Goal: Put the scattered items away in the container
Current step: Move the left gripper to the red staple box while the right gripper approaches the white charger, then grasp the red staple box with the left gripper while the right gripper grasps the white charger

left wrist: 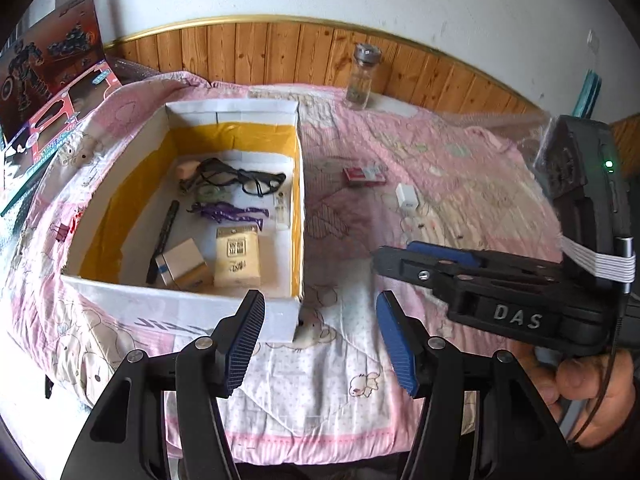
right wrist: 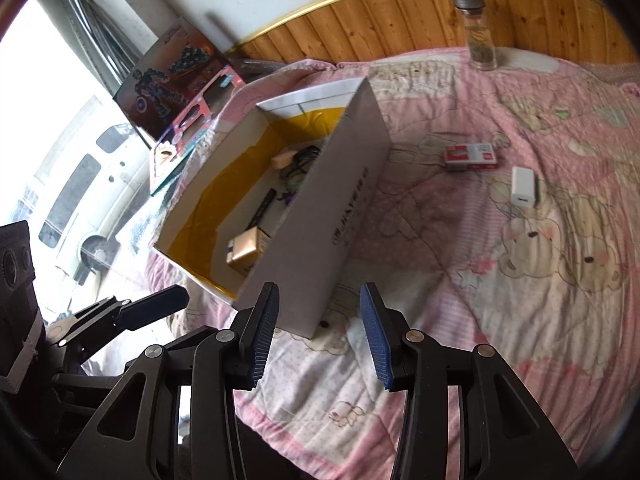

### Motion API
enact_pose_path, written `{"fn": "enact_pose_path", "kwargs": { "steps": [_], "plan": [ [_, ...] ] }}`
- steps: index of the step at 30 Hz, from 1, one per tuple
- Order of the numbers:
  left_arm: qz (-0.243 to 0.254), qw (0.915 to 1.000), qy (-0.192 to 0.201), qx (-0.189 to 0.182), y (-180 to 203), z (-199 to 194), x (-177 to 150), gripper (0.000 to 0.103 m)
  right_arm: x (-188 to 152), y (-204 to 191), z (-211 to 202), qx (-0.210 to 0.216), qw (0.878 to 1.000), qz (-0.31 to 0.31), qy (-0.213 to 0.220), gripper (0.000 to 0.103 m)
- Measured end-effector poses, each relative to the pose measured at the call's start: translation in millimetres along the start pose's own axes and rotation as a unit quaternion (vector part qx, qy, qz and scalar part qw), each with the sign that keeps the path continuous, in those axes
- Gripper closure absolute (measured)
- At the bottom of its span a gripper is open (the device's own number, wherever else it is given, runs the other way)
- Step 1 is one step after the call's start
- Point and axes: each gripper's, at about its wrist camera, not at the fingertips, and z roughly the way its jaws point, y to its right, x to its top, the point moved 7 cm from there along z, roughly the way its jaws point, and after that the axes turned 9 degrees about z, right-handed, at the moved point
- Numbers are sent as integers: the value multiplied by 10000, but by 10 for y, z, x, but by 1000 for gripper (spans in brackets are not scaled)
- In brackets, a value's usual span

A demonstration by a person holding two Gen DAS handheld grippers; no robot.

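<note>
Still, the main risks lie with what is left outside the box: the red packet [right wrist: 472, 157], the white adapter [right wrist: 523, 187] and the glass jar [right wrist: 478, 28] all sit on a soft, wrinkled quilt [right wrist: 500, 340] on the bed. A pinch on the small flat packet could gather cloth along with it, or push it down into the padding instead of lifting it. The jar stands upright near the wooden headboard [left wrist: 280, 52], well apart from the rest; a sideways nudge on such bedding would probably tip it. The box wall nearest the right gripper is tall, so anything carried over low could catch its rim and skid the box across the quilt.

Both tools are empty. The left gripper [left wrist: 320, 344] has its fingers spread apart, hovering just before the near corner of the box. The right gripper [right wrist: 320, 336] is likewise released, its blue pads wide, aimed between the box wall and the loose items.

The white cardboard box [left wrist: 180, 304], lined in yellow at the sides, already holds black glasses [left wrist: 244, 178], a purple strip [left wrist: 228, 212], a black pen [left wrist: 164, 236], a cream packet [left wrist: 237, 258], a small white-and-gold carton [left wrist: 182, 262], a slim vial [left wrist: 281, 212] by the right wall and a pinkish lump [left wrist: 187, 169] at the back. There is room left on the floor of the box.
</note>
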Motion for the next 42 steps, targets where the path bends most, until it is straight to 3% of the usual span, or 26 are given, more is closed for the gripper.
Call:
{"fn": "enact_pose_path", "kwargs": {
  "steps": [7, 14, 22, 29, 31, 35, 42],
  "plan": [
    [139, 9998, -78, 135, 84, 146, 54, 43, -38, 358, 24, -146, 9995, 275, 28, 58],
    [354, 9992, -154, -141, 358, 403, 323, 42, -45, 840, 90, -199, 9961, 863, 60, 58],
    [576, 9965, -326, -500, 711, 996, 766, 37, 59, 1391, 30, -304, 9849, 1665, 373, 56],
    [741, 9933, -566, -678, 789, 1613, 1206, 36, 400, 1648, 63, -523, 9803, 1800, 625, 56],
    [866, 9922, -637, -637, 783, 1819, 1336, 36, 501, 1705, 118, -592, 9797, 1801, 655, 56],
    [1087, 9911, -736, -215, 695, 2243, 1572, 36, 746, 1801, 275, -748, 9800, 1711, 690, 56],
    [153, 9926, -1149, -355, 505, 2782, 1686, 36, 1052, 1900, 644, -1359, 9819, 1169, 612, 55]
  ]
}}
